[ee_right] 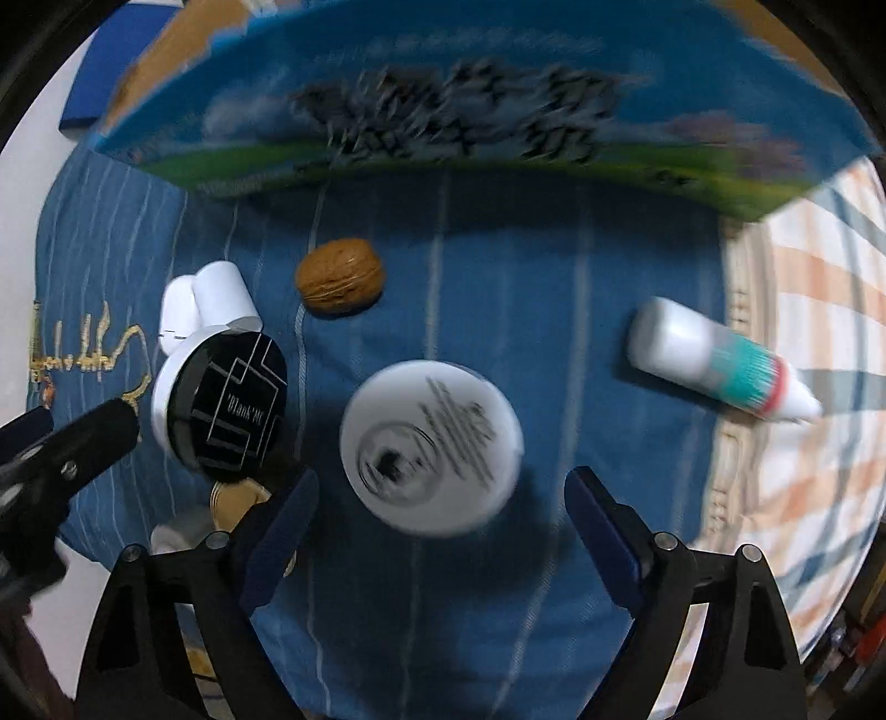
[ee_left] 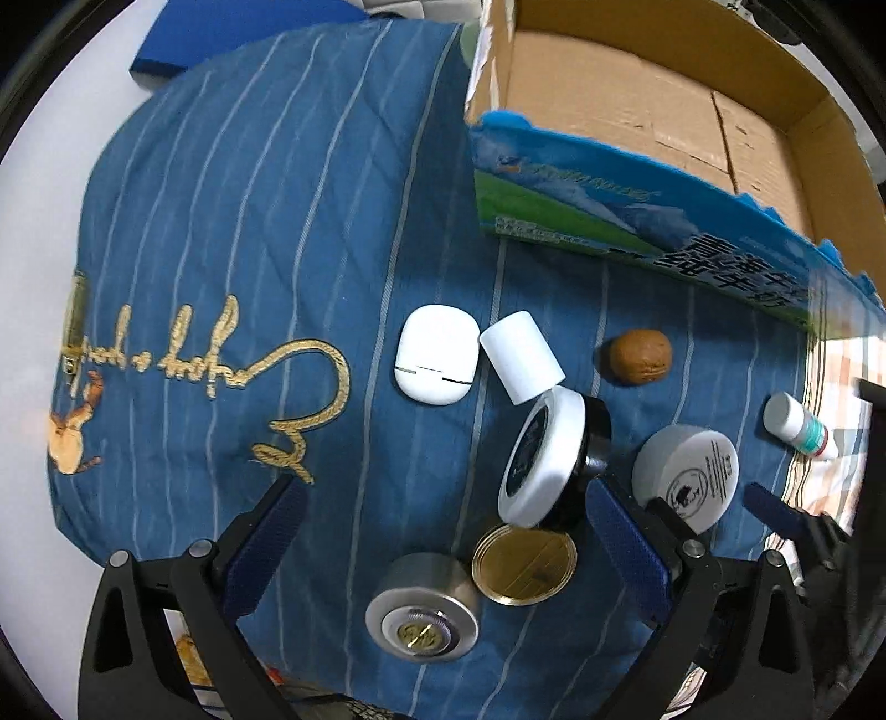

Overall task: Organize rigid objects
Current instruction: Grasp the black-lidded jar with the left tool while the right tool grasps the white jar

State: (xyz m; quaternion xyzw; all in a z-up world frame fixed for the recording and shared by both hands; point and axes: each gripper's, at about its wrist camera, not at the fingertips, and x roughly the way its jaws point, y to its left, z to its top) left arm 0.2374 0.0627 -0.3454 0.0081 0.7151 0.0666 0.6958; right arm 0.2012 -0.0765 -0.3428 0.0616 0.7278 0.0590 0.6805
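Small rigid items lie on a blue striped cloth [ee_left: 249, 232]. My left gripper [ee_left: 446, 490] is open, pointing down over a tilted white-and-black jar [ee_left: 545, 457], a gold lid [ee_left: 523, 565] and a silver cylinder [ee_left: 423, 609]. My right gripper [ee_right: 443, 481] is open just above a white round jar [ee_right: 432, 448], also in the left wrist view [ee_left: 686, 476]; its pads do not touch it. Around them lie a walnut [ee_right: 340, 275], a white earbud case [ee_left: 437, 354], a white cylinder [ee_left: 520, 354] and a small bottle [ee_right: 720, 360].
An open cardboard box, its printed blue-green wall [ee_left: 637, 205] facing me, stands behind the items. A checked cloth [ee_right: 819, 332] covers the surface to the right. A blue pad [ee_left: 166, 44] lies at the far left. The left gripper's arm [ee_right: 72, 443] shows in the right wrist view.
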